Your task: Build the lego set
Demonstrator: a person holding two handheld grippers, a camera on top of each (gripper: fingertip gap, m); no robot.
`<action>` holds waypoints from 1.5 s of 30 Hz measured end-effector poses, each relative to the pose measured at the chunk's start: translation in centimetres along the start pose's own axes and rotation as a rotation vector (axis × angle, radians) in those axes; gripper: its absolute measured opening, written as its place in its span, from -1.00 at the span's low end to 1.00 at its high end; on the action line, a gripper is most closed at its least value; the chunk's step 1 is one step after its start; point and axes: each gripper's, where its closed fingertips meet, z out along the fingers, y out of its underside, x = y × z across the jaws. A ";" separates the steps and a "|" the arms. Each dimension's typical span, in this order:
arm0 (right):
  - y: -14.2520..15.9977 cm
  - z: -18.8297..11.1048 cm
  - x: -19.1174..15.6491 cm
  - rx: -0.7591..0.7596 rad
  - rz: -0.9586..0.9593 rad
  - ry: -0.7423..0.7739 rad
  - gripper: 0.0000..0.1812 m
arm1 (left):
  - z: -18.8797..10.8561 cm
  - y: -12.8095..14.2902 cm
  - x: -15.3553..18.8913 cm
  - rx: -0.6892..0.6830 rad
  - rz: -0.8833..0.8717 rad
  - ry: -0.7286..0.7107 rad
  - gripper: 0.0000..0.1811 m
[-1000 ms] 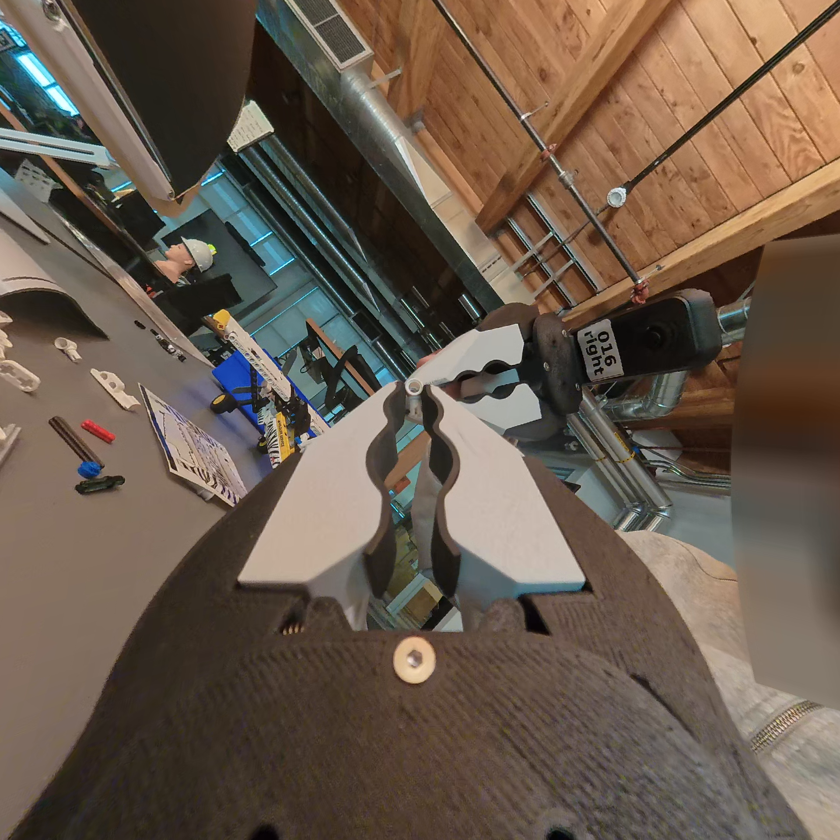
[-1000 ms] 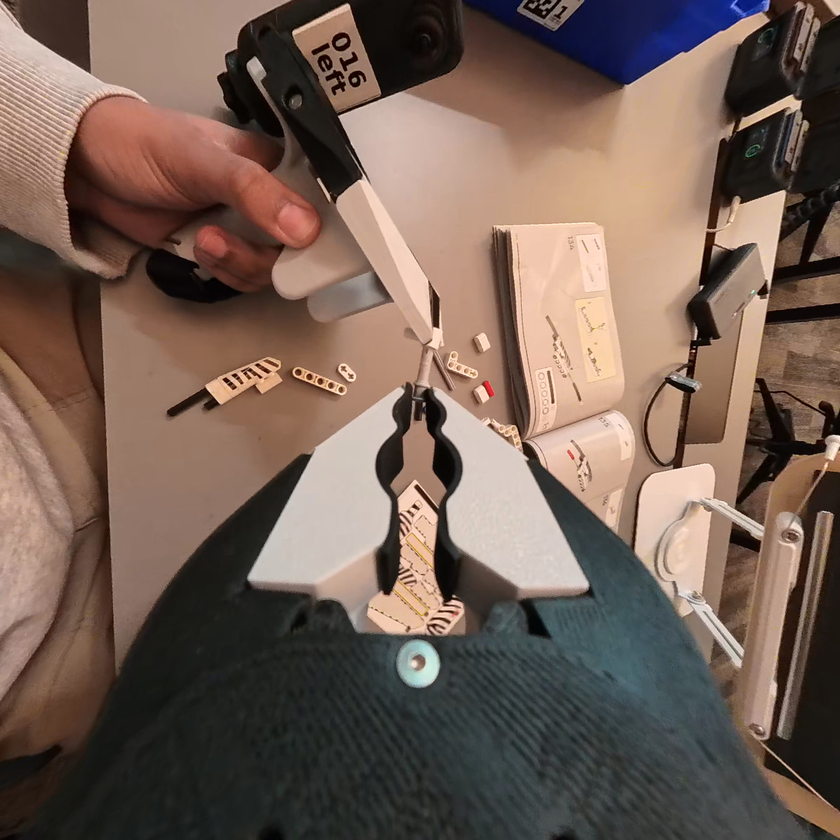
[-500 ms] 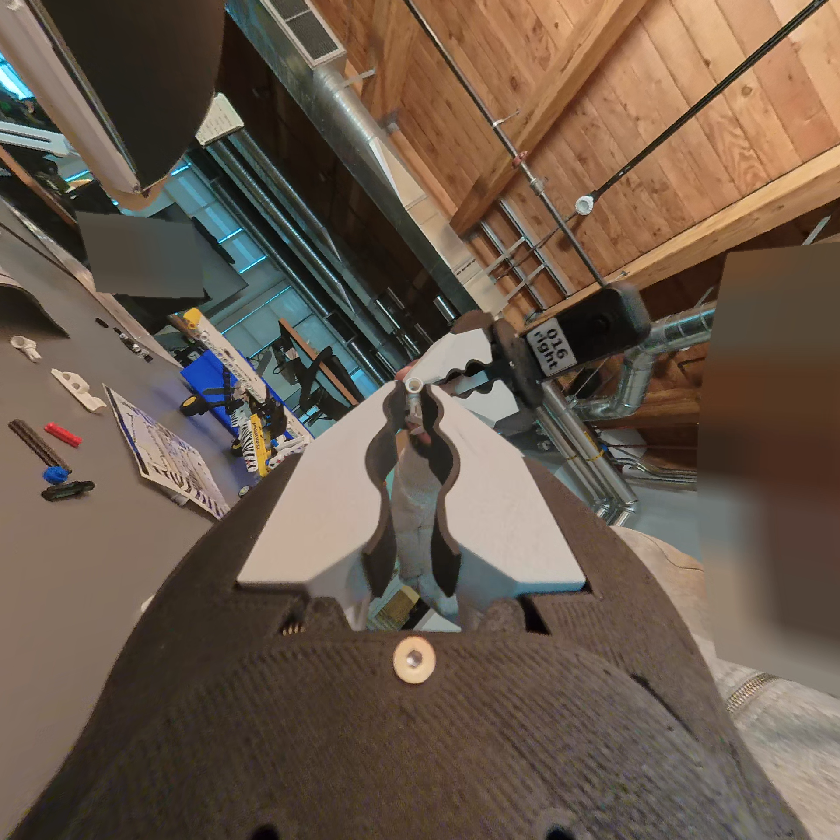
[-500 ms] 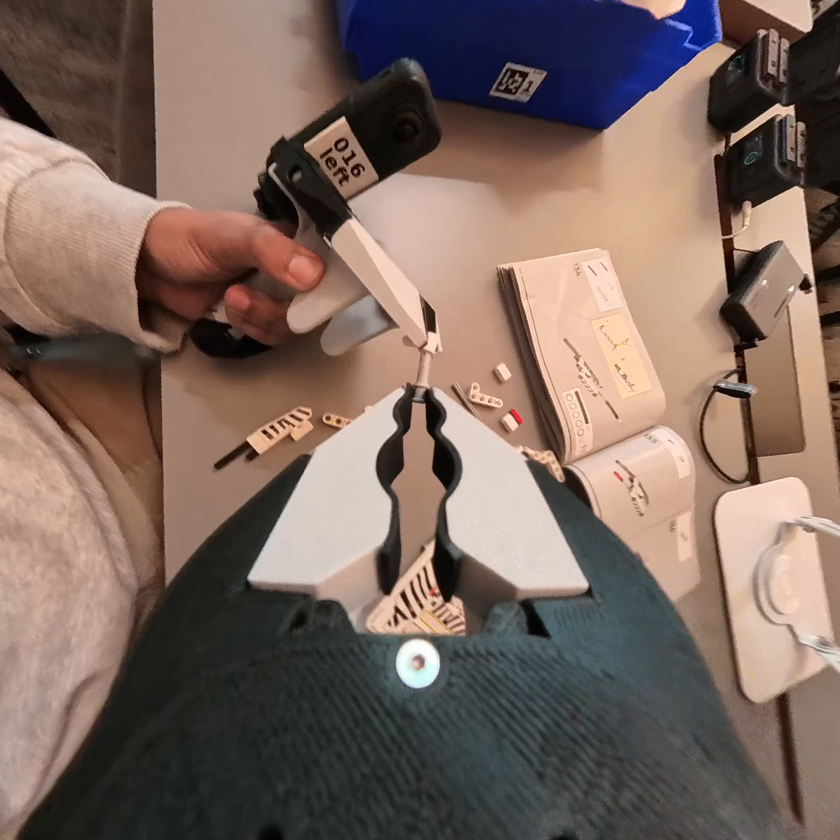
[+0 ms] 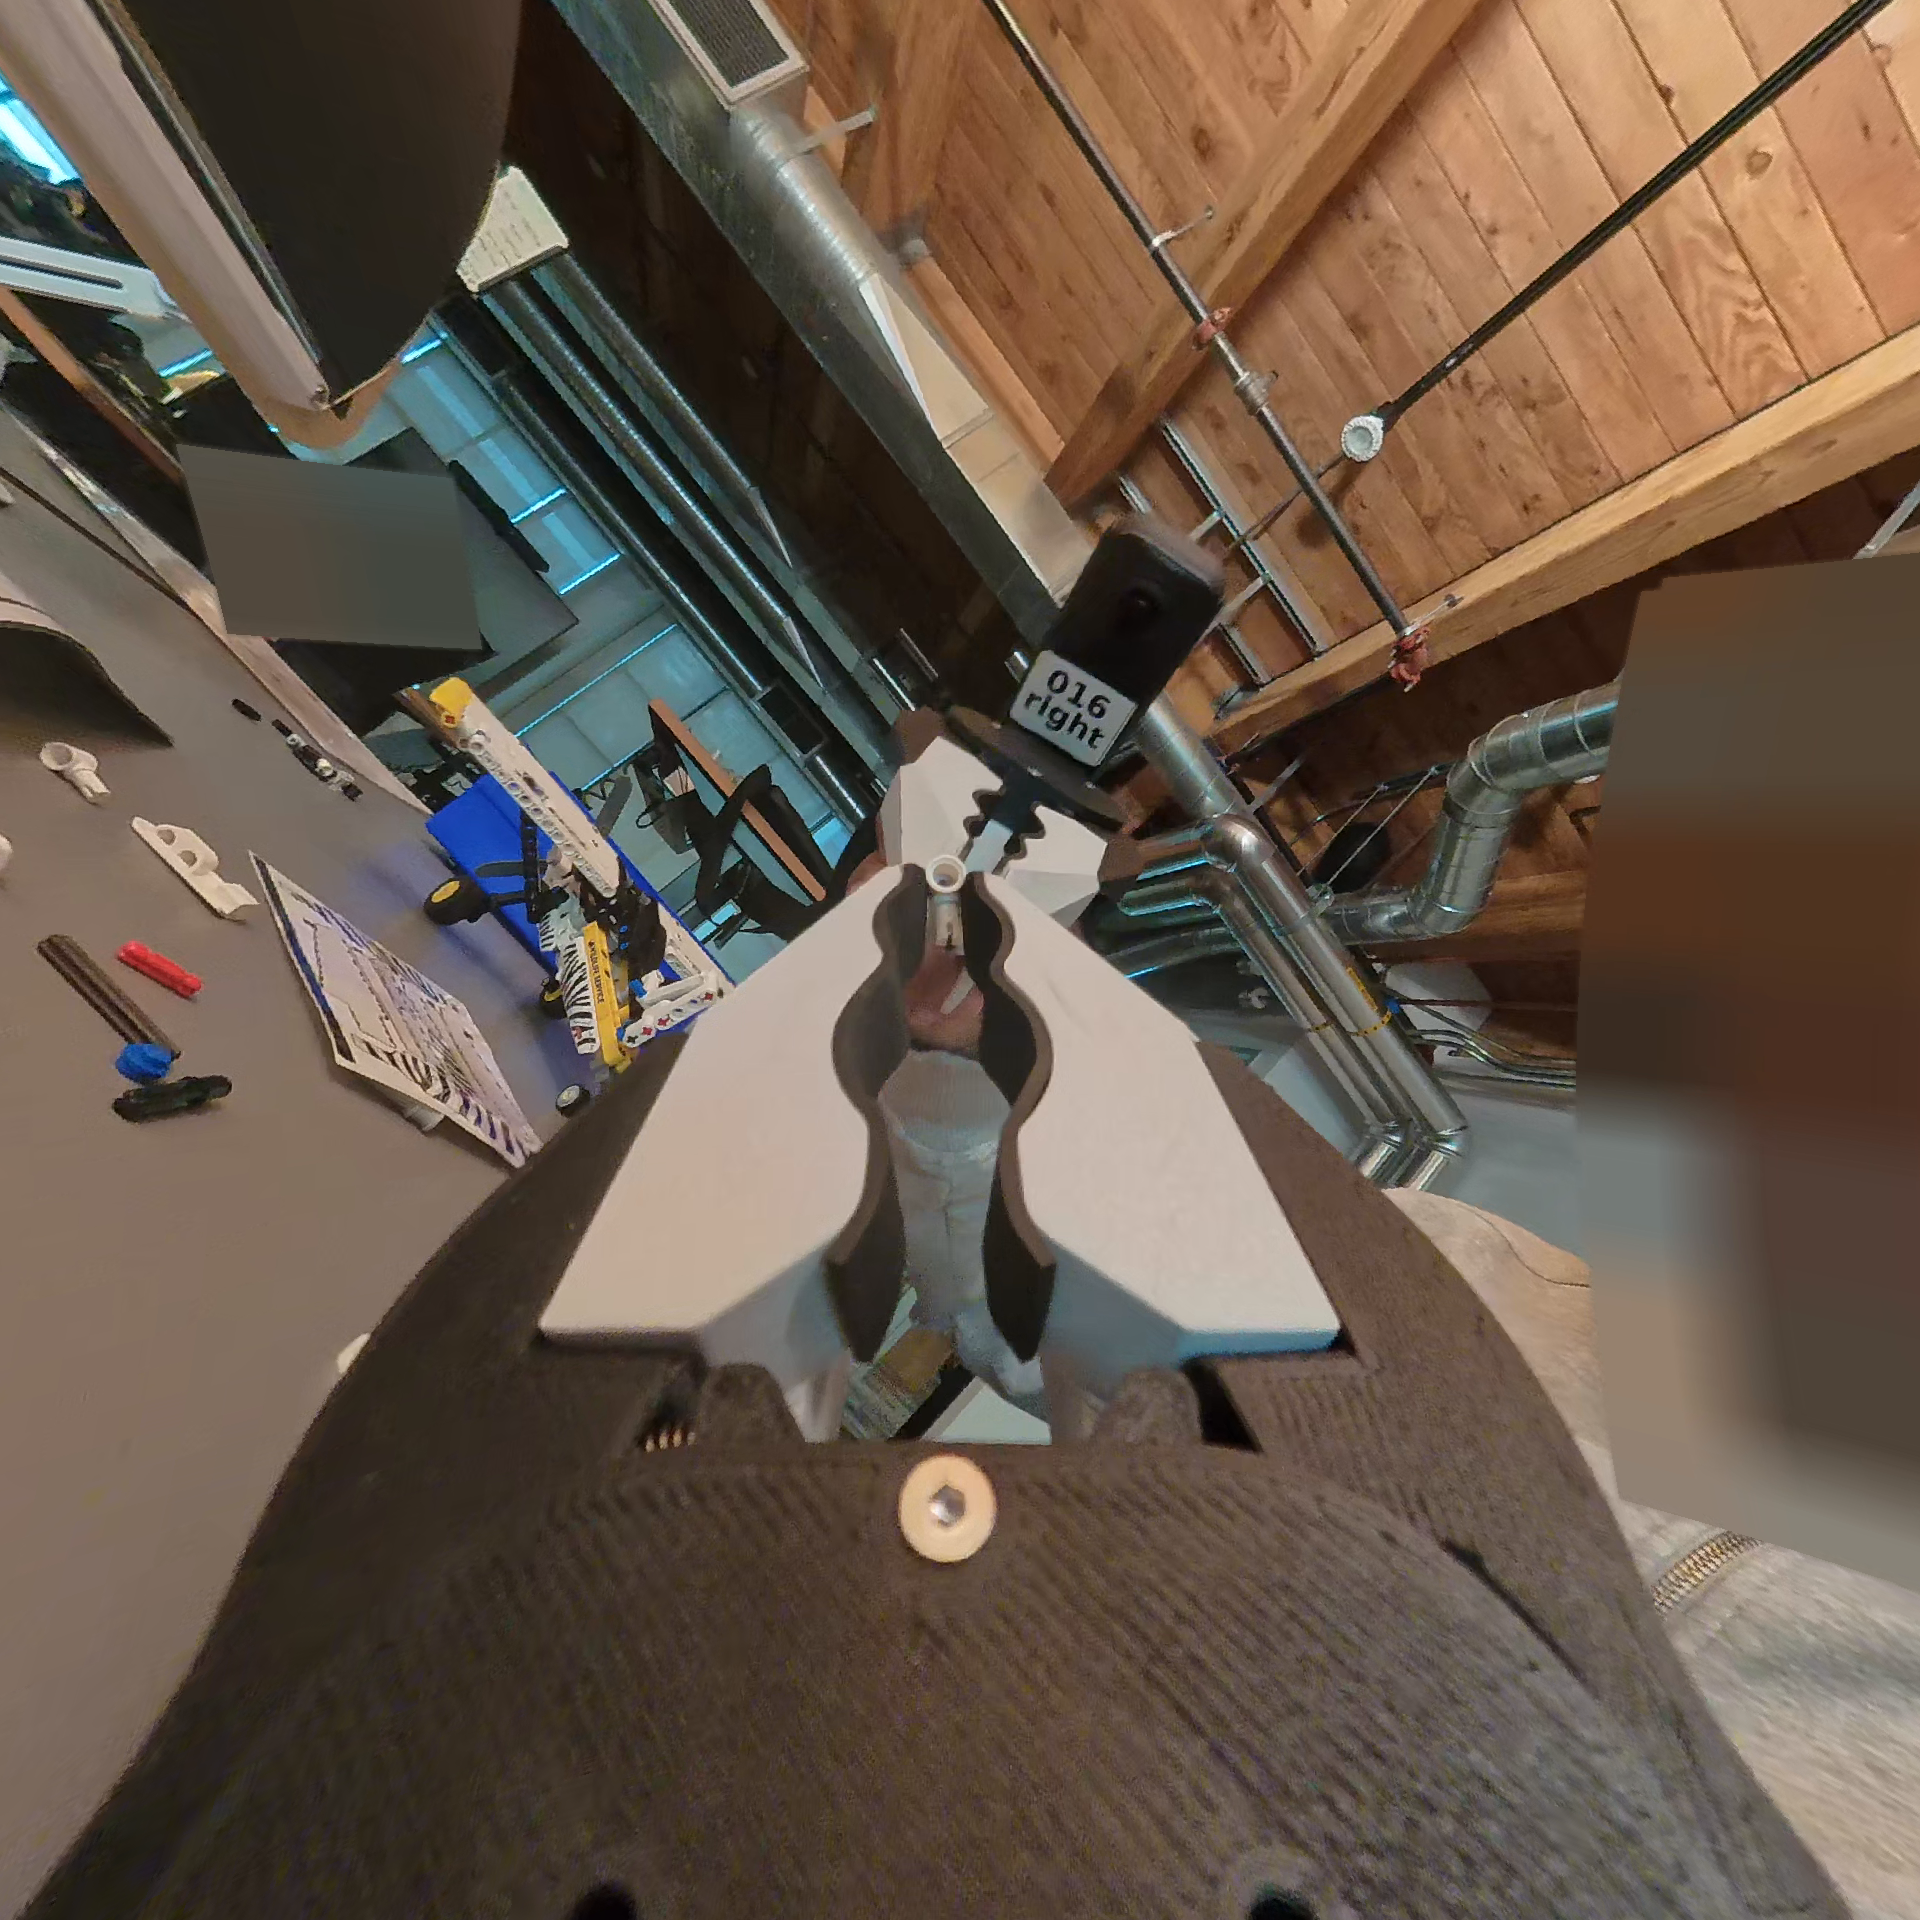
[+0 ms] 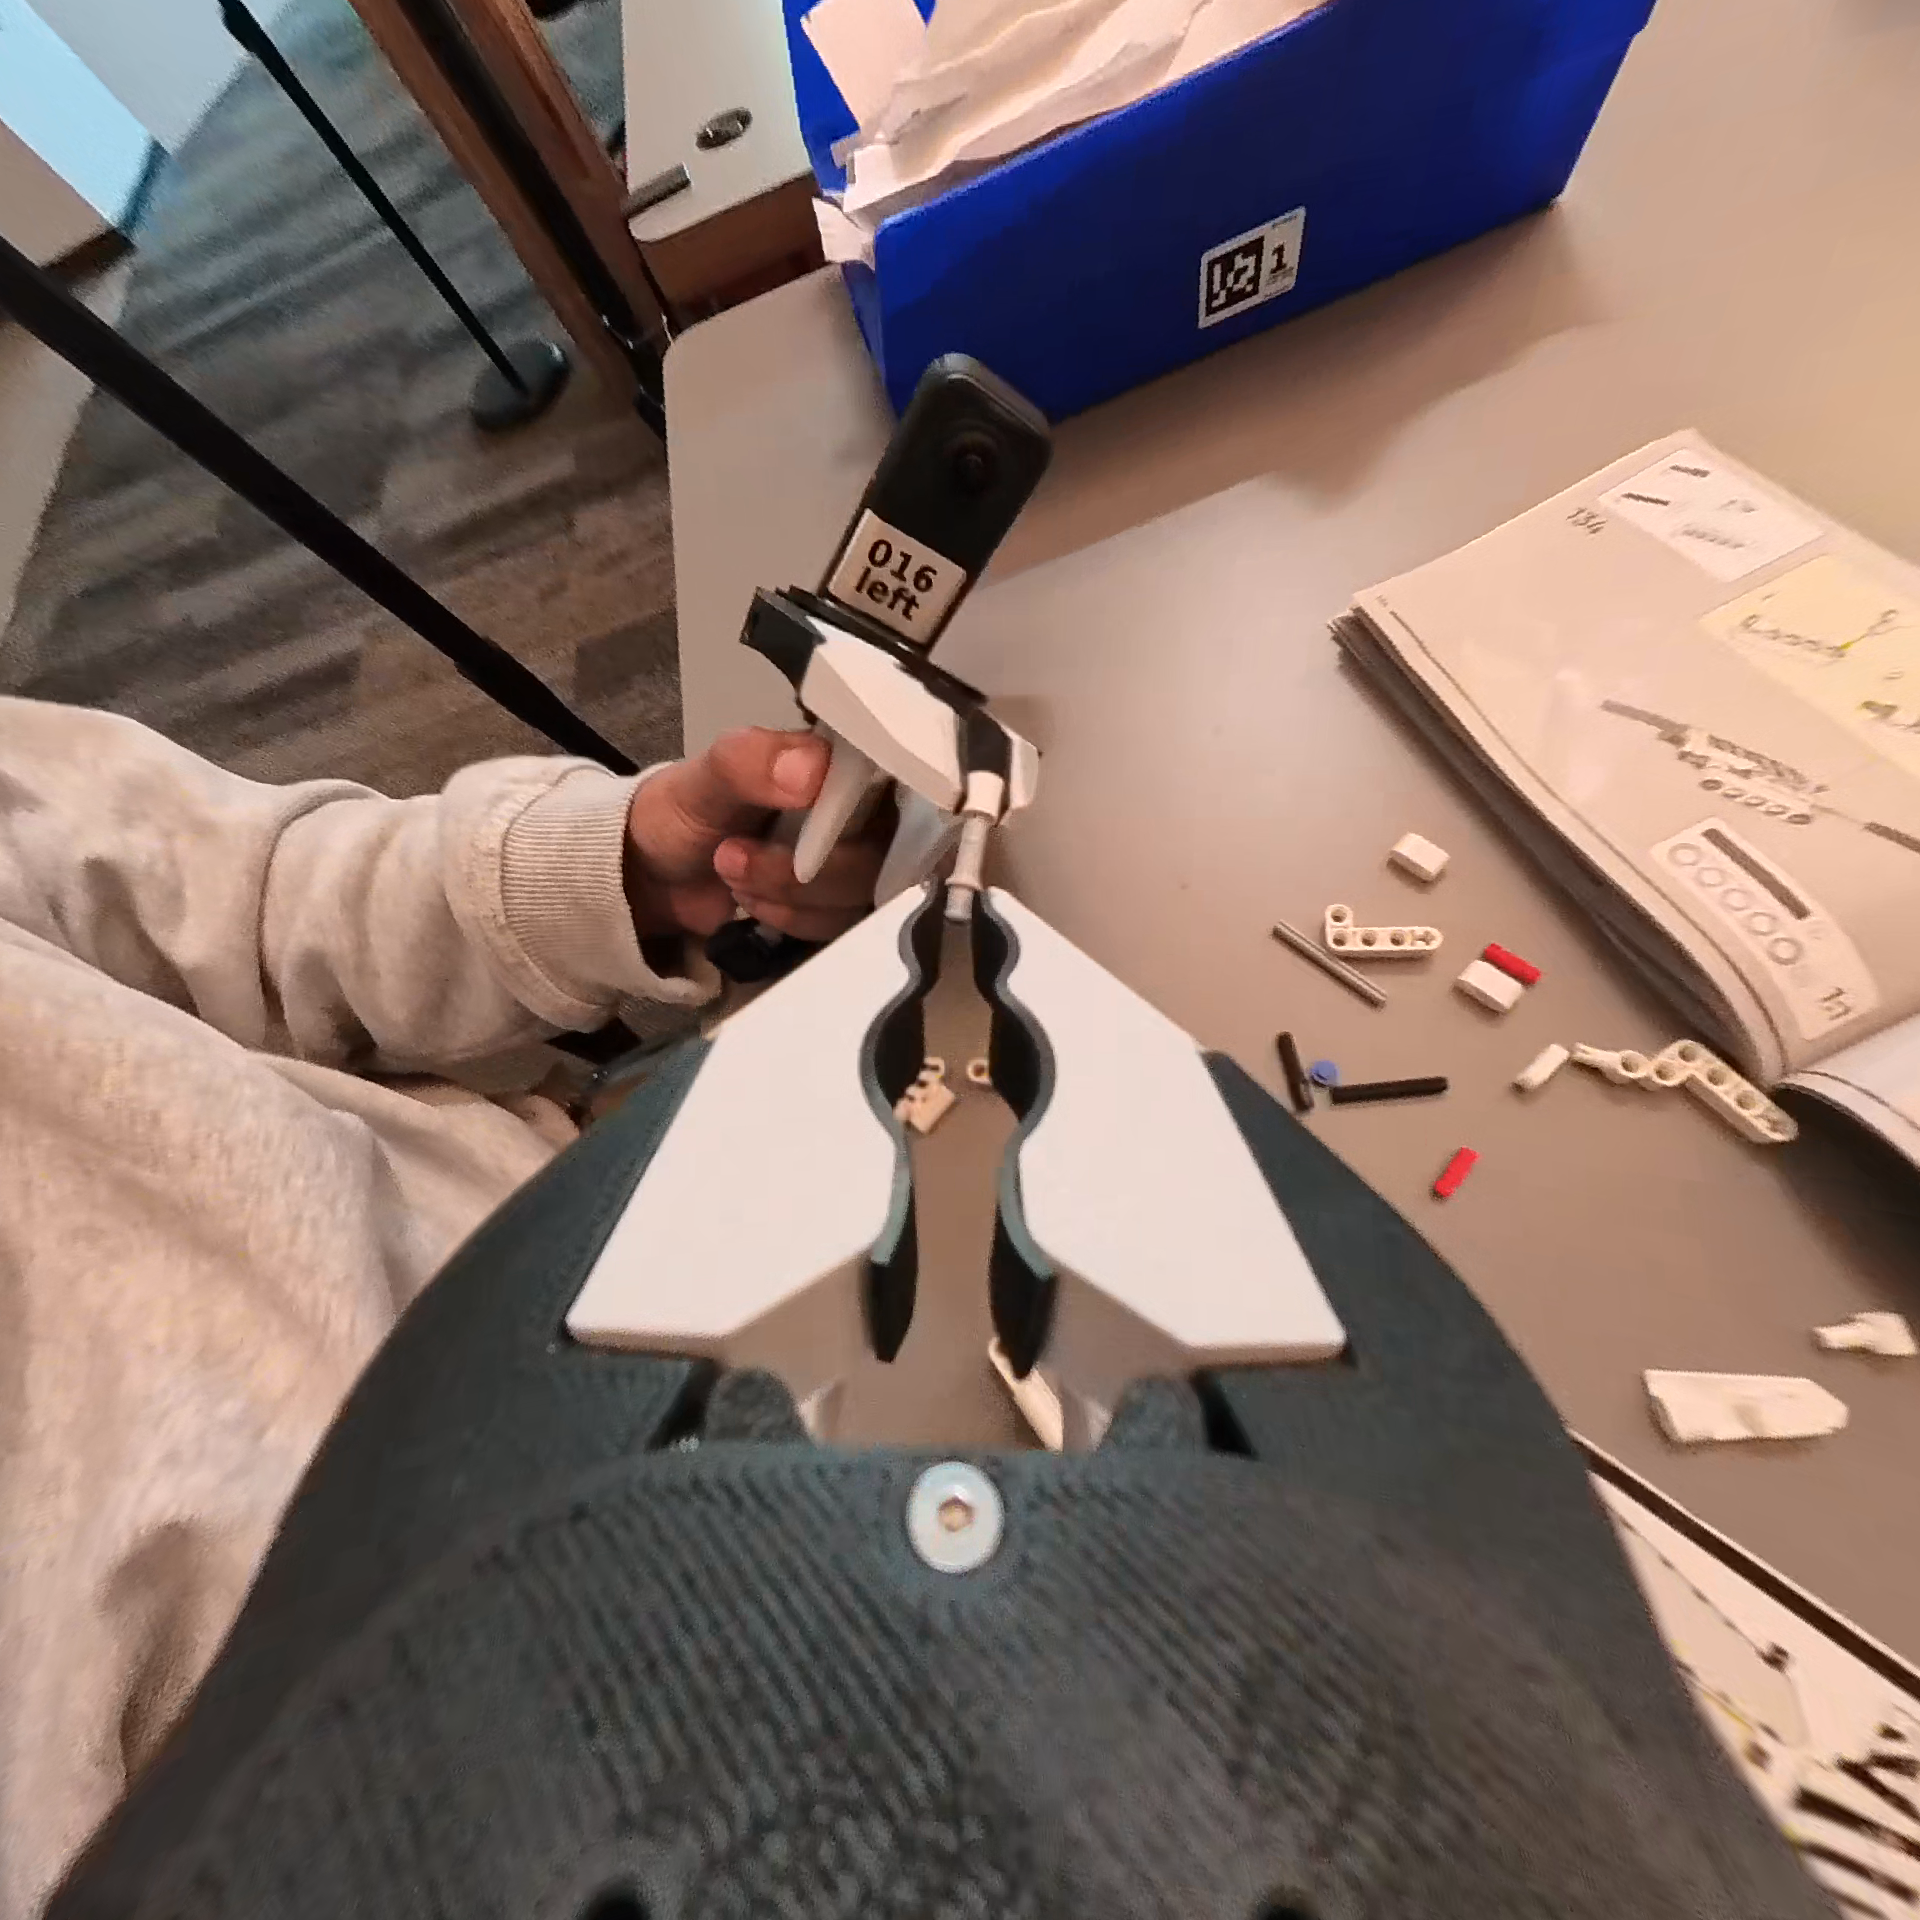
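A thin light-grey Lego rod piece (image 6: 968, 854) with a white end is held in the air between both grippers. My right gripper (image 6: 960, 906) is shut on its near end. My left gripper (image 6: 982, 798), held by a hand in a cream sleeve, pinches its far end. In the left wrist view my left gripper (image 5: 943, 896) is shut on the piece's white round end (image 5: 943, 873), and the right gripper (image 5: 1000, 831) meets it tip to tip just beyond. A partly built yellow, white and black Lego model (image 5: 597, 935) stands on the table.
On the grey table (image 6: 1195, 727) lie an open instruction booklet (image 6: 1662, 748), a blue bin (image 6: 1247, 208) with paper, and several loose white, black and red pieces (image 6: 1382, 940). A striped sticker sheet (image 5: 395, 1023) and small parts (image 5: 156, 966) lie to the left. My left and right fingertips are right by each other.
Both grippers have swung round together with the rod still pinched between them. The right gripper's camera body now stands upright, and the right view has tilted towards the blue bin and table edge.
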 end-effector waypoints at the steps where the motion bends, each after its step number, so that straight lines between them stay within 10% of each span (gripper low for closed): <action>1: -0.1 0.1 -0.1 0.021 0.011 -0.010 -0.96 | -0.1 -0.1 0.1 0.006 -0.006 0.008 -0.93; 32: -1.2 -0.1 -0.5 0.324 0.326 -0.307 -0.97 | -0.1 0.1 0.7 -0.023 -0.071 0.076 -0.92; 45: 1.0 -0.8 -0.6 0.075 -0.774 0.283 -1.00 | 0.2 0.9 0.9 -0.065 -0.077 0.091 -0.93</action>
